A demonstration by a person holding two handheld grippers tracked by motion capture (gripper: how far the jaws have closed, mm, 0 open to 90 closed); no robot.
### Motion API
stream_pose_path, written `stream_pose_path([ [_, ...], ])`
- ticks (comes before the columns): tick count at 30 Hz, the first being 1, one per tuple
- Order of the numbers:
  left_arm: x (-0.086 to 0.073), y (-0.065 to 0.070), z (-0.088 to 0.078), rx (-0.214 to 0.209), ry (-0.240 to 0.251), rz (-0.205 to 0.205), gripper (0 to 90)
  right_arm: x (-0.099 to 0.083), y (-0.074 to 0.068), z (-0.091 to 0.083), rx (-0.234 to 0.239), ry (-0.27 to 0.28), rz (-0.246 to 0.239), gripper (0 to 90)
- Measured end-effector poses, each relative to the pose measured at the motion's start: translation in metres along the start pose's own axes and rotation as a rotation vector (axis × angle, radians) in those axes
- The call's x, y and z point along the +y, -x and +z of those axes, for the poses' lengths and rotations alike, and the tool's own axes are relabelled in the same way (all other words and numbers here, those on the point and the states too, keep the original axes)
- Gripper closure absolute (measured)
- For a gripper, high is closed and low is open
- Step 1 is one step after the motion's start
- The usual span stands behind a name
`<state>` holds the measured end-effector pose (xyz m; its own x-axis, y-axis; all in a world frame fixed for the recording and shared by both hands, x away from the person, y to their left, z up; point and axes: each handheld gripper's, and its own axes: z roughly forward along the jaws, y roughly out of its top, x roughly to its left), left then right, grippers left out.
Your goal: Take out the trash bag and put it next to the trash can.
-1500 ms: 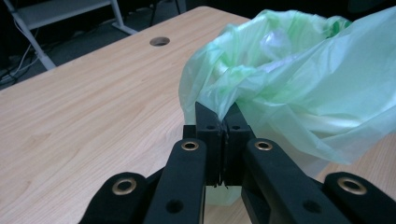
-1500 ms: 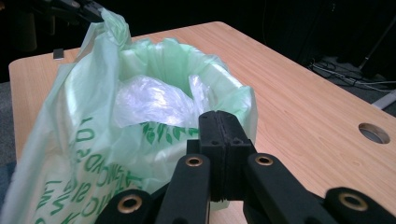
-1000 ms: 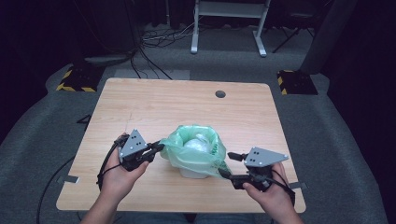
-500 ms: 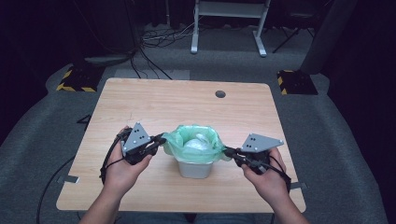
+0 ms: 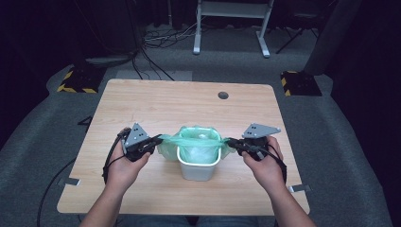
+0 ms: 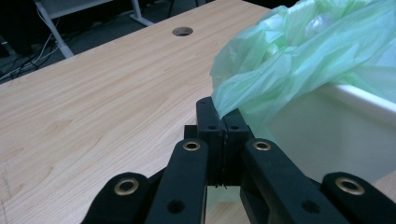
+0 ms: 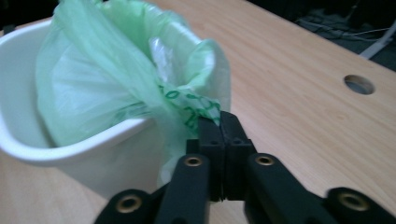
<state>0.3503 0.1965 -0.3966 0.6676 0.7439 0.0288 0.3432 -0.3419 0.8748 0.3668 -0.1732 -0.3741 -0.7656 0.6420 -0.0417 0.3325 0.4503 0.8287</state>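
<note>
Clearly, both pairs of jaws are clamped on the green bag (image 5: 198,142) that lines the white bin (image 5: 198,166) near the front middle of the table (image 5: 189,101). The left gripper (image 5: 152,142) is seen pinched fully together on a stretched corner of the film, which is drawn out from the bin's left rim; in the left gripper view the pads (image 6: 224,133) are pressed flat with only thin plastic between them. The right gripper (image 5: 235,143) has just been opening slightly, yet a twisted, printed strip of the bag (image 7: 187,100) is held fast between its pads (image 7: 223,135) at the bin's right rim. The bag is pulled taut to both sides, well over the rim. Whatever lies inside the bag cannot be made out beyond a pale bulge. The bin's (image 7: 70,154) base is cut off in the right gripper view, and its far wall is hidden by the film in the left gripper view (image 6: 345,135).
</note>
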Motion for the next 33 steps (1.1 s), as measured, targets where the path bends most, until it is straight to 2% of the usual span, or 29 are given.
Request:
stream_pose_path([
  [1,0.0,0.0,-0.001,0.001,-0.001,-0.002,89.5,0.0,0.001,-0.002,-0.033,0.02,0.003,74.0],
  [2,-0.001,0.001,-0.001,0.001,0.0,-0.001,89.5,-0.001,0.002,-0.006,-0.055,0.029,-0.001,69.5],
  [4,-0.001,0.001,-0.003,0.005,0.002,0.002,89.5,-0.002,0.002,-0.015,-0.07,0.049,0.014,61.3],
  [7,-0.002,0.003,-0.006,0.0,0.003,-0.005,88.7,-0.005,-0.005,-0.033,-0.077,0.064,-0.007,59.7],
  [11,-0.009,-0.001,-0.007,0.007,-0.005,-0.022,86.6,-0.014,-0.019,-0.055,-0.14,0.071,-0.06,57.8],
  [17,-0.013,-0.003,-0.009,0.013,-0.014,-0.029,87.2,-0.035,-0.029,-0.072,-0.086,0.049,-0.013,64.9],
  [19,-0.013,-0.004,-0.01,0.015,-0.011,-0.036,87.5,-0.043,-0.03,-0.074,-0.087,0.048,0.0,64.6],
  [22,-0.012,-0.005,-0.01,0.017,-0.005,-0.043,87.6,-0.056,-0.025,-0.076,-0.108,0.053,0.045,64.4],
  [24,-0.012,-0.006,-0.011,0.014,-0.003,-0.049,87.6,-0.065,-0.02,-0.075,-0.094,0.045,0.088,65.5],
  [26,-0.012,-0.005,-0.01,0.016,0.0,-0.05,87.6,-0.07,-0.021,-0.068,-0.046,0.026,0.105,67.0],
  [29,-0.011,-0.003,-0.009,0.014,0.006,-0.052,87.6,-0.073,-0.03,-0.05,0.005,-0.006,0.083,69.4],
  [33,-0.01,0.0,-0.01,0.015,0.012,-0.049,84.5,-0.068,-0.04,-0.027,0.057,-0.011,0.061,73.5],
])
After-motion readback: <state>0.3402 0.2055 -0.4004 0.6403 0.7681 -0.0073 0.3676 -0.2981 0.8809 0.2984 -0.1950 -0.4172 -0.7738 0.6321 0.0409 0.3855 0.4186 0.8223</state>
